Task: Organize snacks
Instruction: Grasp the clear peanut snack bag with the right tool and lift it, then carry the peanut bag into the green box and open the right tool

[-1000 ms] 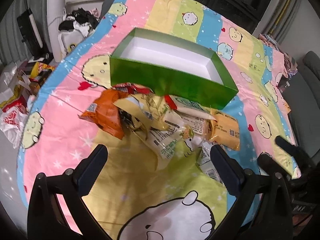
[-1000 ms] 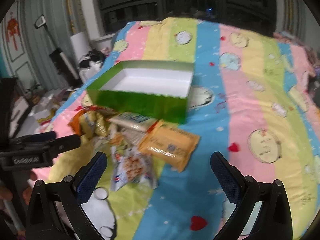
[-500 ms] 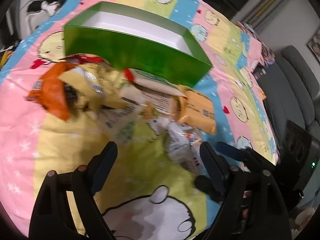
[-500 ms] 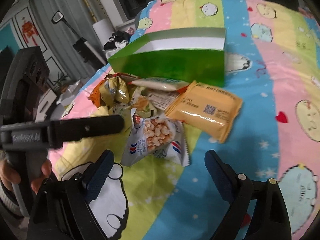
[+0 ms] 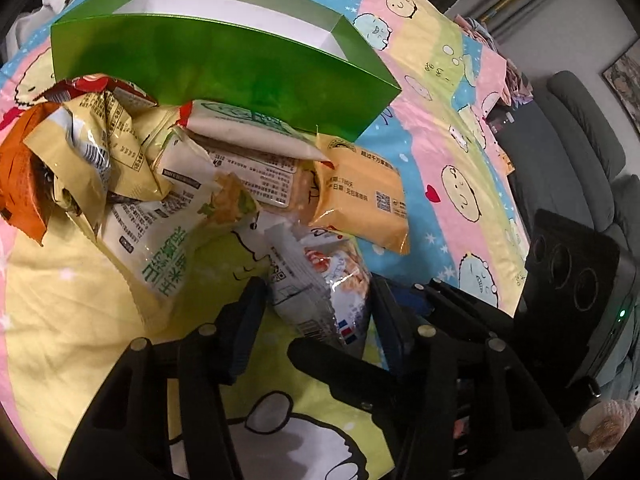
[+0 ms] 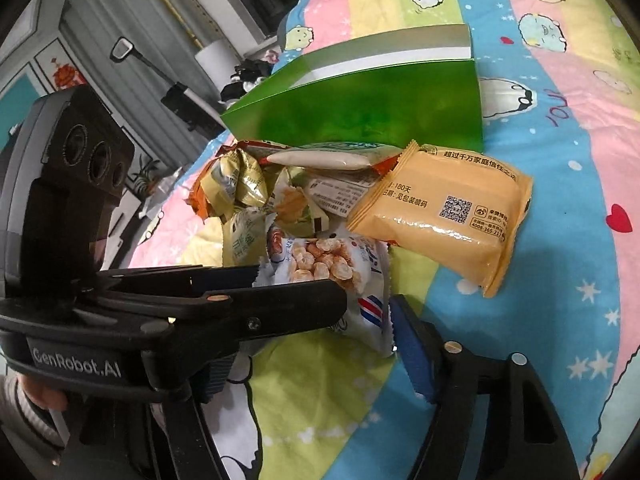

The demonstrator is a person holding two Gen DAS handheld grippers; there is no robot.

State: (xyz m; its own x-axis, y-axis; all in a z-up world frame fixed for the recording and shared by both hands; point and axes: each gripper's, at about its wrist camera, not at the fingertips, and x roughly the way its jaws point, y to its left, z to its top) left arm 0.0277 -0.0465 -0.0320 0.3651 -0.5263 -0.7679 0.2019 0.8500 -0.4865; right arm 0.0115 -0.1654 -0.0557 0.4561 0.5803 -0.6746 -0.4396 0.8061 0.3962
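Observation:
A pile of snack packets lies in front of an open green box (image 5: 224,68), which also shows in the right wrist view (image 6: 372,112). My left gripper (image 5: 316,312) is open, its fingers on either side of a white puffed-snack packet (image 5: 320,280). The same packet (image 6: 332,268) shows in the right wrist view, where the left gripper (image 6: 256,292) crosses in front of it. My right gripper (image 6: 308,344) is open and low behind that packet. An orange-yellow packet (image 6: 444,208) lies right of the pile, and also shows in the left wrist view (image 5: 360,200).
Everything rests on a striped cartoon bedspread (image 6: 560,128). Further packets, cream (image 5: 168,240), gold (image 5: 92,152) and orange (image 5: 20,184), lie left in the pile. A grey sofa (image 5: 576,148) stands to the right. Clutter lies on the floor past the bed's left side (image 6: 168,92).
Both grippers have moved down and forward to the white puffed-snack packet. The left gripper's fingers have narrowed around it. The packets have not moved.

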